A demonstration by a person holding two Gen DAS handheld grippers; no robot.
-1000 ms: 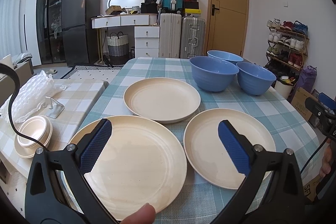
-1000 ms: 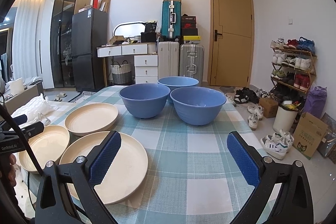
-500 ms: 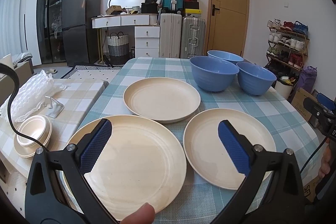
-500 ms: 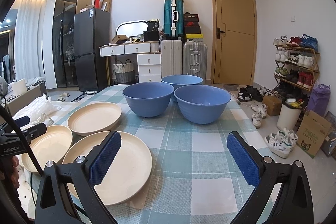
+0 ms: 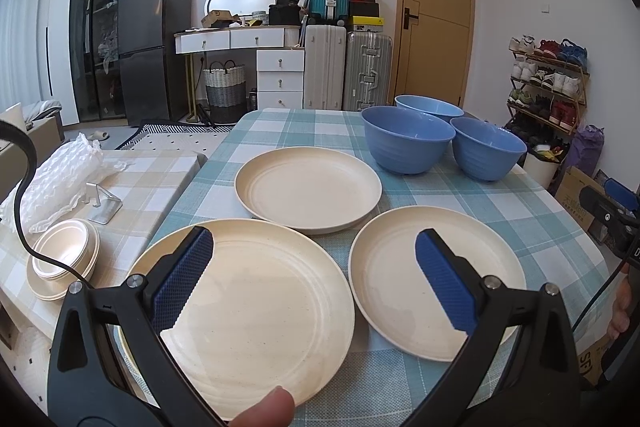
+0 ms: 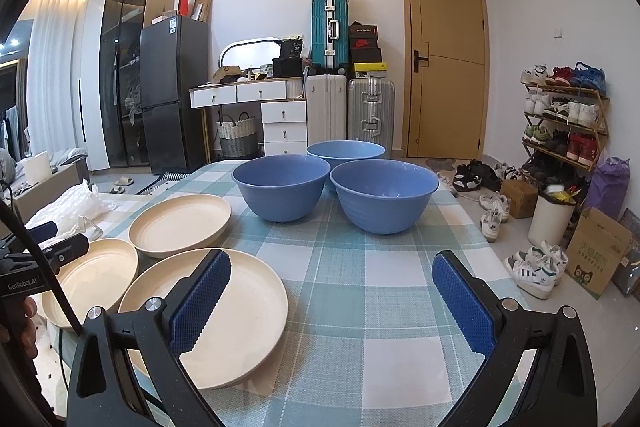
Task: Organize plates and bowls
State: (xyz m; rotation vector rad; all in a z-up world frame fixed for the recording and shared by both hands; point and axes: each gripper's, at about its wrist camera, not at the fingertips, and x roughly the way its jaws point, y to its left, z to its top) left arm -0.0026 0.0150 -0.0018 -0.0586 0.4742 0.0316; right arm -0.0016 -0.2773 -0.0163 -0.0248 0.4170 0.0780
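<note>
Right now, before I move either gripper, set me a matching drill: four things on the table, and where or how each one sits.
Things:
1. far plate
2. near-left plate
3. rear bowl
4. left gripper

States:
a. fingers wide apart, holding nothing
b. behind the other two blue bowls
c. nearest the table's front edge, under the left gripper's left finger
d. alone beyond the two near plates, left of the bowls

Pairs: 1-d, 2-c, 3-b, 4-a
</note>
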